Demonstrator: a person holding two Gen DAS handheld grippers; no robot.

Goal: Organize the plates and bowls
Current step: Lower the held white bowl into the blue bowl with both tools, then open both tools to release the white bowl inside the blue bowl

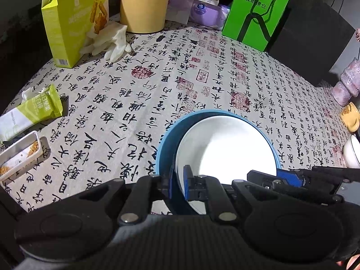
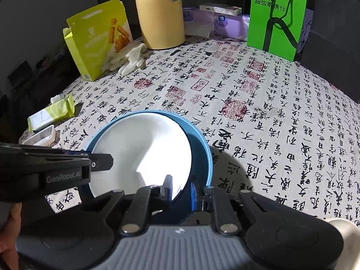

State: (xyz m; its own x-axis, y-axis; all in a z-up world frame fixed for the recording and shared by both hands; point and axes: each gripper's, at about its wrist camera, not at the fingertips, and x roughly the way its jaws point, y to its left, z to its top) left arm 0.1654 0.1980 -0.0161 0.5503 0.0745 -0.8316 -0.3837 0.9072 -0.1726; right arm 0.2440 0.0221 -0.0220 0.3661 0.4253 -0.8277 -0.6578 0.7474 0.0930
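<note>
A blue bowl [image 1: 167, 144] holds a white plate [image 1: 227, 148] that leans inside it. My left gripper [image 1: 178, 185] is shut on the near left rims of the plate and bowl together. In the right wrist view the blue bowl [image 2: 201, 155] and white plate [image 2: 144, 148] sit low in the middle. My right gripper [image 2: 181, 190] is shut on their near right rims. The left gripper [image 2: 99, 163] reaches in from the left there; the right gripper [image 1: 290, 177] shows at the right in the left wrist view.
The table wears a calligraphy cloth [image 1: 157, 85]. At the back stand a yellow-green snack box [image 1: 74, 20], a yellow jug [image 1: 145, 4], a green bag [image 1: 256, 11] and white gloves [image 1: 112, 42]. A snack wrapper [image 1: 29, 112] and tray [image 1: 20, 155] lie left. A white bowl [image 1: 352, 153] sits right.
</note>
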